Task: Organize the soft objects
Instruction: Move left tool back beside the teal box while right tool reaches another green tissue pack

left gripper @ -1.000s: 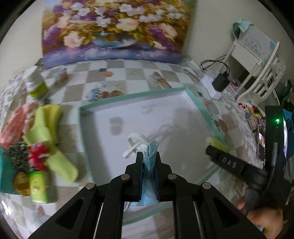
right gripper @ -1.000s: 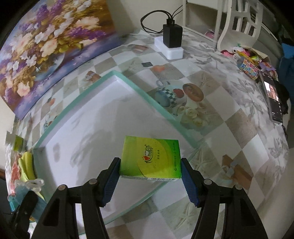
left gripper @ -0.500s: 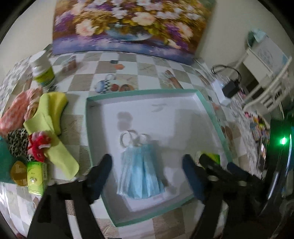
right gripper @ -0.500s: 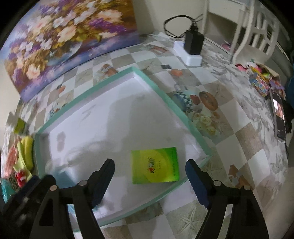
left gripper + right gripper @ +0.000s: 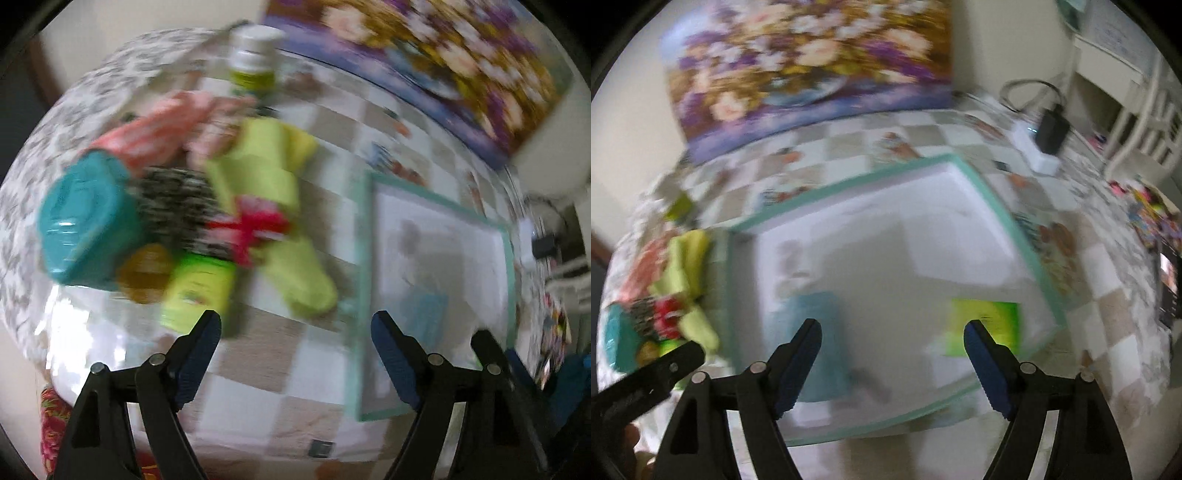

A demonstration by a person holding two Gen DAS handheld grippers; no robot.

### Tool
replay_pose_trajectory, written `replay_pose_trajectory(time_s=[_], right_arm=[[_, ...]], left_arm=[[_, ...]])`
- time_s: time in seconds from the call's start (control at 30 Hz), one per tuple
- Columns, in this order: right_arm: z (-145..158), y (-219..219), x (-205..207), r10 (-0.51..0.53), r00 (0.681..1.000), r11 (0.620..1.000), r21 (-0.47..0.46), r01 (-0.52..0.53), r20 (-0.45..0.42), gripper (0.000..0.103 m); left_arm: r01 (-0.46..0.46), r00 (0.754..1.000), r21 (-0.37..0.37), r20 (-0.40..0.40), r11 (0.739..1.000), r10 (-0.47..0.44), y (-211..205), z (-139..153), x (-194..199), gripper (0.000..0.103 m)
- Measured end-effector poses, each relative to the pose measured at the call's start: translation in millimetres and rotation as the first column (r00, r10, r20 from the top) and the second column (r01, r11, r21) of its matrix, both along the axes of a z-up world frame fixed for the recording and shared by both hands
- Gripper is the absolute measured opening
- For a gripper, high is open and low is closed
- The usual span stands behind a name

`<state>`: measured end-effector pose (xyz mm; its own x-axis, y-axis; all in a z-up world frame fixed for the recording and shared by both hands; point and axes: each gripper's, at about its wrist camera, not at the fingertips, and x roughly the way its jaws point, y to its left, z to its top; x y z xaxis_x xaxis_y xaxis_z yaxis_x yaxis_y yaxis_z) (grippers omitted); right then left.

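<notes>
A checked, picture-printed tablecloth (image 5: 1108, 306) covers the table, with a big flower painting (image 5: 812, 62) propped against the wall behind it. In the middle lies a shallow white tray with a mint-green rim (image 5: 1027, 251). Inside it, a light blue face mask (image 5: 816, 332) lies flat towards the left, and a green tissue packet (image 5: 990, 321) sits by the right corner, well apart from the mask.

To the left of the tray is a blurred heap of soft things: yellow-green cloths (image 5: 269, 173), a pink striped cloth (image 5: 155, 129), a black-and-white spotted piece (image 5: 177, 206), a teal pouch (image 5: 81, 225), a red and white scrunchie (image 5: 251, 229) and a second green packet (image 5: 199, 291). A white-capped bottle (image 5: 253, 55) stands behind them.

The left gripper (image 5: 295, 354) hangs over bare cloth between heap and tray, jaws spread wide after just opening, nothing between them. The right gripper (image 5: 892, 354) is over the tray, likewise spread and empty, its jaws having just been opening too.
</notes>
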<state>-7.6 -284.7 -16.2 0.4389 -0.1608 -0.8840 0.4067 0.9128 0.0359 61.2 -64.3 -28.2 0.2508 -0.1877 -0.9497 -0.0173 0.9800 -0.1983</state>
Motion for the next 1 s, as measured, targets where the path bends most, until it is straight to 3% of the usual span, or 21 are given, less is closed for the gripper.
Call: replay_pose_trajectory(time_s=[0.2, 0.5, 0.7, 1.0], right_arm=[[-1, 57, 14, 0.137, 0.990, 0.989, 0.044, -0.138, 0.033, 0.082], [-19, 131, 34, 0.265, 0.964, 0.958, 0.114, -0.265, 0.016, 0.082], [-45, 173, 48, 0.351, 0.935, 0.931, 0.116, -0.345, -0.039, 0.082], [-73, 210, 65, 0.436, 0.897, 0.894, 0.149, -0.422, -0.071, 0.082]], left_arm=[[-0.157, 0.987, 0.019, -0.030, 0.987, 0.157, 62, -8, 2, 0.084], [-0.336, 0.934, 0.020, -0.124, 0.942, 0.336, 127, -35, -2, 0.084], [-0.417, 0.894, 0.014, -0.175, 0.909, 0.412, 156, -49, -3, 0.084], [-0.454, 0.871, -0.019, -0.220, 0.891, 0.439, 177, -58, -8, 0.084]])
